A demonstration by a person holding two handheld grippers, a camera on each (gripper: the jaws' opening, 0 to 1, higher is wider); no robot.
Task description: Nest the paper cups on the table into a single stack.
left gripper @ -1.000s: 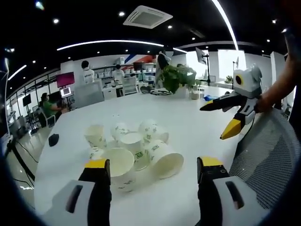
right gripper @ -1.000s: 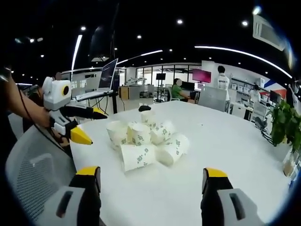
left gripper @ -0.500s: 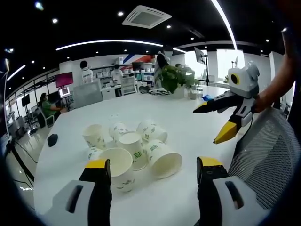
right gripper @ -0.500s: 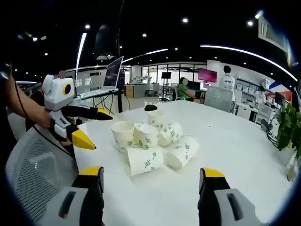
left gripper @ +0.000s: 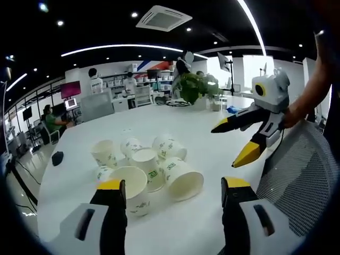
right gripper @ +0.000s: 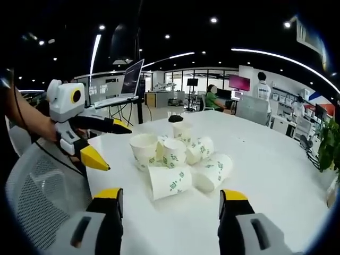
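Several white paper cups with green logos lie in a loose cluster on the round white table. Some stand upright, like the far one; others lie on their sides, like the one nearest the right gripper. My left gripper hovers open just in front of the cluster, and it appears in the right gripper view left of the cups. My right gripper is open with nothing in it, short of the cups. It enters the left gripper view from the right, above the table.
A grey mesh chair back stands at the table's near edge. A small black object lies beyond the cups. A potted plant sits at the far side, and a laptop on a stand stands beyond the table edge. People work in the background.
The right gripper has moved in over the table toward the cups, and the cups look a little nearer in its view. Both grippers stay open. The cups have not moved.
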